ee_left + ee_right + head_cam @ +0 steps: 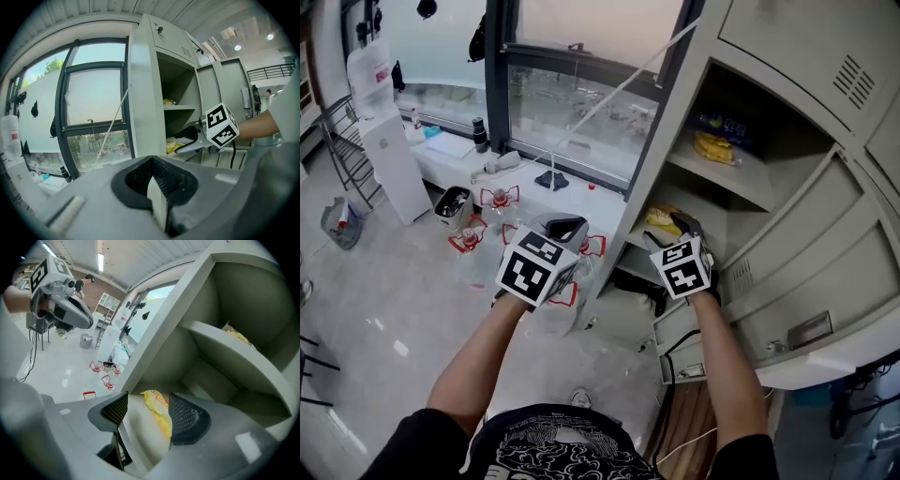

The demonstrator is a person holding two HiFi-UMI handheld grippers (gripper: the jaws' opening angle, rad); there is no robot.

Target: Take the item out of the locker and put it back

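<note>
Head view gives us the open grey locker point(664, 141) at the right, its door point(806, 258) swung out toward us, and both our forearms reaching forward. Our right gripper point(670, 231) is tipped inside the locker's lower shelf point(639, 242), right at the yellow snack bag point(661, 217) that lies there. On the shelf above point(741, 183) we see another yellow packet point(713, 147) with a blue packet point(722, 123) behind it.

Right gripper view shows us the jaws standing wide apart with the yellow snack bag between the black ribbed pads point(185, 416). The bag lies close against the right-hand pad, while a strip of pale shelf shows between it and the other pad, so we do not have it gripped. The bag rests on the shelf, still inside the locker.

Our left gripper point(565, 226) hangs outside the locker, to the left of its front edge and over the pale floor point(403, 309), near the window point(572, 103). Left gripper view shows its jaws brought together with nothing between them, pointing toward the locker's side wall, with our right gripper visible beyond at the shelf.
</note>
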